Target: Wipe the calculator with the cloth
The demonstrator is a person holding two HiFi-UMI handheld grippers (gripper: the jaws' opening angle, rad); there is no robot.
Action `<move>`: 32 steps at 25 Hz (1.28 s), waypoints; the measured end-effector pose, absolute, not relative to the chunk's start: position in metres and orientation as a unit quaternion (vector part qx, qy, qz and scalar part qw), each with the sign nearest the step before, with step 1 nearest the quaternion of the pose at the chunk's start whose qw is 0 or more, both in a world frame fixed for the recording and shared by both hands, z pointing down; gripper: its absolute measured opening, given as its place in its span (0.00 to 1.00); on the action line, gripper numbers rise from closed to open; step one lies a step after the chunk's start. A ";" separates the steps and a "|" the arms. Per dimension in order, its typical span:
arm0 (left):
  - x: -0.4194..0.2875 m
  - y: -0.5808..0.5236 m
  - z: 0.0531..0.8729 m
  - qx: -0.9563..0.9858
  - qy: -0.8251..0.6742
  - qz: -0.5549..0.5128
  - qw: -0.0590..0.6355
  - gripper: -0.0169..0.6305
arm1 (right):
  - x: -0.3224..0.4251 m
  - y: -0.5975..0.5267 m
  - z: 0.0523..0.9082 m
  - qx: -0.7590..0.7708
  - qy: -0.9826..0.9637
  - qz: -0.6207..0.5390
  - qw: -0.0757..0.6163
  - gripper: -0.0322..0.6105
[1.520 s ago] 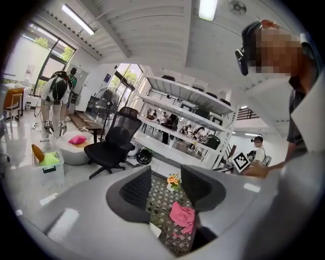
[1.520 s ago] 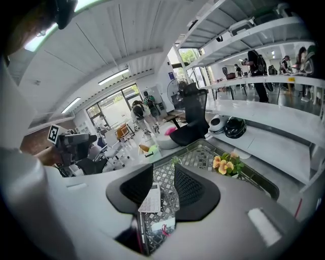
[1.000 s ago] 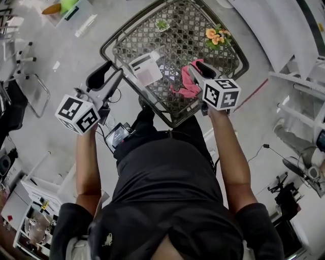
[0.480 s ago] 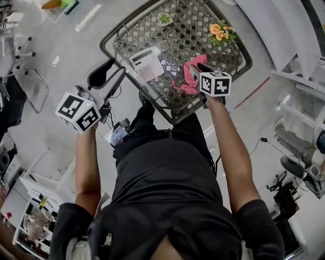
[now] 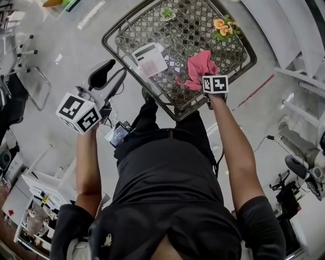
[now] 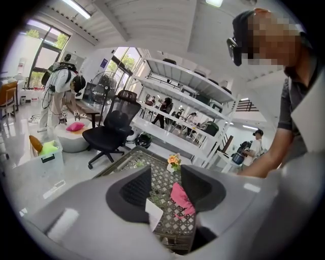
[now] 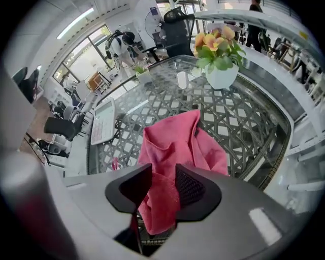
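Your right gripper (image 7: 162, 176) has its fingers clamped on the near edge of the pink cloth (image 7: 175, 144). The fabric fills the narrow gap between the two black pads, and the rest of it bunches out ahead over the lattice table (image 7: 244, 127). From the head view, that gripper (image 5: 205, 76) sits at the table's near right side, with the cloth (image 5: 197, 67) crumpled just beyond it.

The calculator (image 5: 150, 59) lies flat on the table (image 5: 127, 48), left of the cloth and clear of it, nothing touching it. Your right gripper view shows it off to the left (image 7: 103, 122).

Your left gripper (image 6: 166, 187) has its fingers apart with nothing between them. It hangs off the table's near left edge, over the floor (image 5: 110, 77).

At the far side stand a pot of orange flowers (image 7: 219, 53) and a small green plant (image 5: 167, 13).
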State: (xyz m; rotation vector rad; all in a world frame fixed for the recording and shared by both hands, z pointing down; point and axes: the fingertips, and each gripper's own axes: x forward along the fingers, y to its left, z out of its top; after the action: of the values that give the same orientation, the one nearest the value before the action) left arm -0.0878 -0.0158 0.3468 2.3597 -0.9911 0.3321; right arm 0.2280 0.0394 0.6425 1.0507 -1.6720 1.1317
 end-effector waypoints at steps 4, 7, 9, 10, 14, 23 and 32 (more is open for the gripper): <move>-0.091 -0.010 0.348 0.877 -0.369 0.128 0.279 0.39 | 0.230 0.044 0.655 0.418 -0.659 0.450 0.434 0.24; -0.093 -0.008 0.350 0.877 -0.368 0.129 0.280 0.39 | 0.233 0.042 0.659 0.419 -0.654 0.442 0.448 0.24; -0.095 -0.007 0.352 0.877 -0.368 0.129 0.281 0.39 | 0.234 0.041 0.660 0.415 -0.654 0.434 0.460 0.24; -0.096 -0.007 0.353 0.876 -0.369 0.130 0.283 0.39 | 0.235 0.041 0.660 0.411 -0.654 0.431 0.465 0.24; -0.096 -0.010 0.361 0.874 -0.369 0.130 0.290 0.39 | 0.237 0.039 0.660 0.407 -0.656 0.438 0.461 0.20; -0.093 -0.016 0.368 0.878 -0.360 0.133 0.285 0.39 | 0.196 0.010 0.628 0.414 -0.698 0.450 0.373 0.08; -0.101 -0.008 0.378 0.873 -0.364 0.132 0.296 0.39 | 0.132 -0.028 0.583 0.387 -0.756 0.424 0.315 0.08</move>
State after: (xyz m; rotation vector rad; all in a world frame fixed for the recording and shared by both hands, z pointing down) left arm -0.1011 -0.0082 0.3777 2.3222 -0.9693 0.3513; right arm 0.1319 -0.0277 0.5828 1.0191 -1.9933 1.1165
